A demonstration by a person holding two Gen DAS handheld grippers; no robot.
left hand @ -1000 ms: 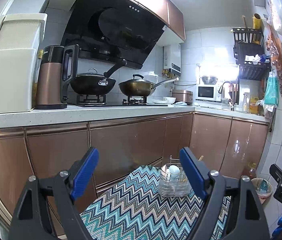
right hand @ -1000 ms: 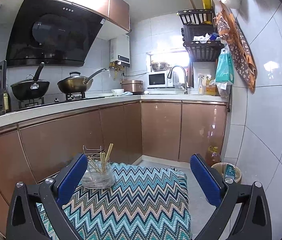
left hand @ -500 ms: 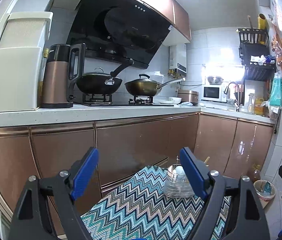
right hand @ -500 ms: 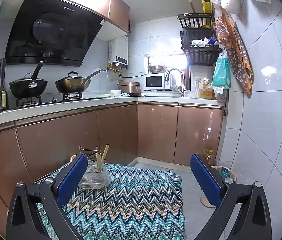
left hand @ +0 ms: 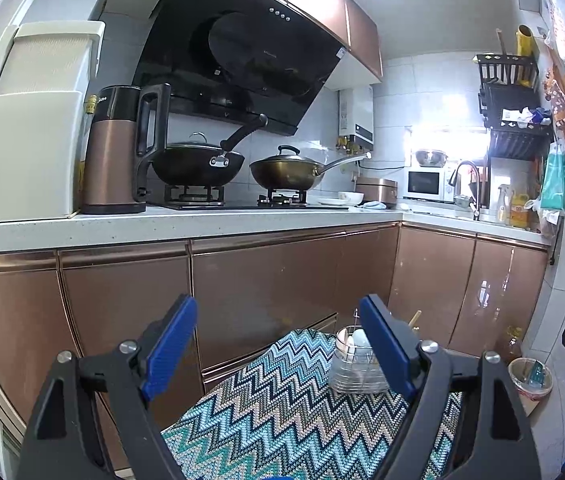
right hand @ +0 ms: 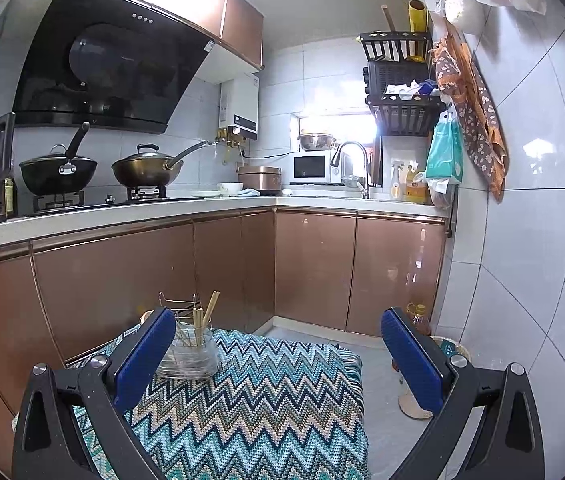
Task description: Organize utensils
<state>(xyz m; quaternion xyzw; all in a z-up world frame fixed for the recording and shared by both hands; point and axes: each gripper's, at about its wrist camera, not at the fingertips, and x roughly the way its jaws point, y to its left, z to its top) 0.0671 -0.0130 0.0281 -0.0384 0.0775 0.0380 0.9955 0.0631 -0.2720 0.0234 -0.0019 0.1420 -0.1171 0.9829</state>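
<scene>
Both the left gripper (left hand: pixel 278 344) and the right gripper (right hand: pixel 278 350) hang with jaws wide apart, holding nothing. The clear utensil holder (right hand: pixel 189 354), with chopsticks (right hand: pixel 204 318) upright in it, stands on the zigzag-clothed surface (right hand: pixel 266 408), just beyond the right gripper's left jaw. It looks set there for easy reach.

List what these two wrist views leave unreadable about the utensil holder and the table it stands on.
- Utensil holder, left wrist view: its right side is hidden behind a finger of the left claw; the white pieces inside are too small to name.
- Holder, right wrist view: its left edge is covered by the right claw.
- Zigzag cloth: near end cut off by the frame; the table beneath is fully covered.
</scene>
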